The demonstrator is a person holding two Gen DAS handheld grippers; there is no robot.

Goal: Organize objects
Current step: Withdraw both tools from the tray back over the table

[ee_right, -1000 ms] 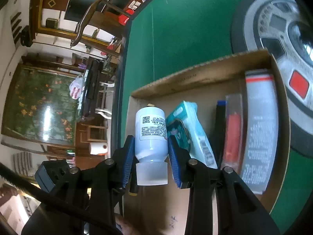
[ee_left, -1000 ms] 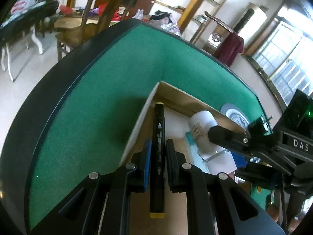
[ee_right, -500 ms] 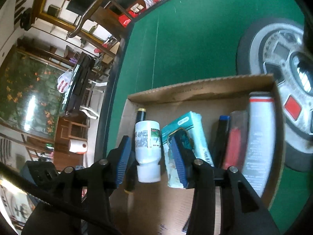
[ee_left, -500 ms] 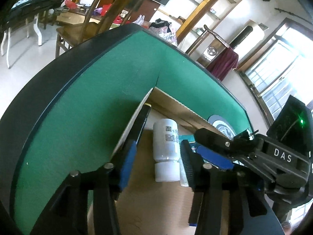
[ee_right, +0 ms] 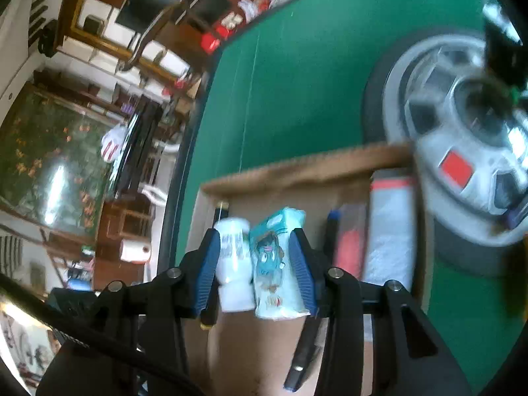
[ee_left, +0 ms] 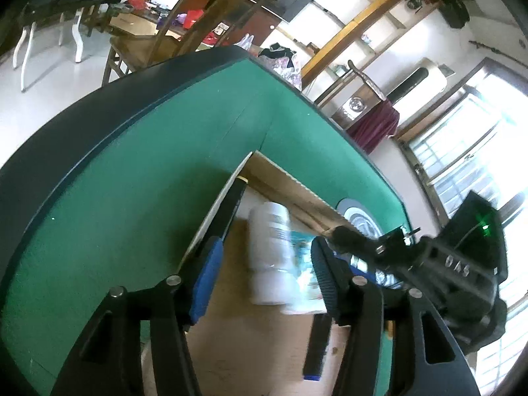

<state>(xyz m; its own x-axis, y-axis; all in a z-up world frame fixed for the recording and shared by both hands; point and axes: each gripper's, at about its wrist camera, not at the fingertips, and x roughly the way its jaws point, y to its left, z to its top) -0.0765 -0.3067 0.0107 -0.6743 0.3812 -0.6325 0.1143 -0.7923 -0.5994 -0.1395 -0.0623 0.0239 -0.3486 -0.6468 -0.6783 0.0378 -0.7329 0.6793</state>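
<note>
An open cardboard box (ee_left: 283, 181) (ee_right: 297, 168) lies on the green table (ee_left: 132, 181). A black marker (ee_left: 235, 204) (ee_right: 220, 213) with a yellow end rests along the box's left wall. Beside it lie a white bottle (ee_left: 269, 250) (ee_right: 232, 264) and a teal tissue pack (ee_left: 305, 264) (ee_right: 279, 257). My left gripper (ee_left: 265, 280) hovers above the bottle with its jaws opening, and its pads touch nothing. My right gripper (ee_right: 254, 272) has its jaws opening too. The bottle and tissue pack show between its pads, and neither is pressed.
Further right in the box lie a blue-capped pen (ee_right: 331, 227), a red item (ee_right: 349, 244) and a white tube with a red band (ee_right: 391, 231). A grey wheel-shaped object (ee_right: 462, 125) sits beyond the box's right corner. A dark pen (ee_left: 315, 346) lies near the box's front.
My left gripper let go of the black marker, which now lies by the box wall. My right gripper let go of the white bottle. Both sets of jaws spread and drew back.
</note>
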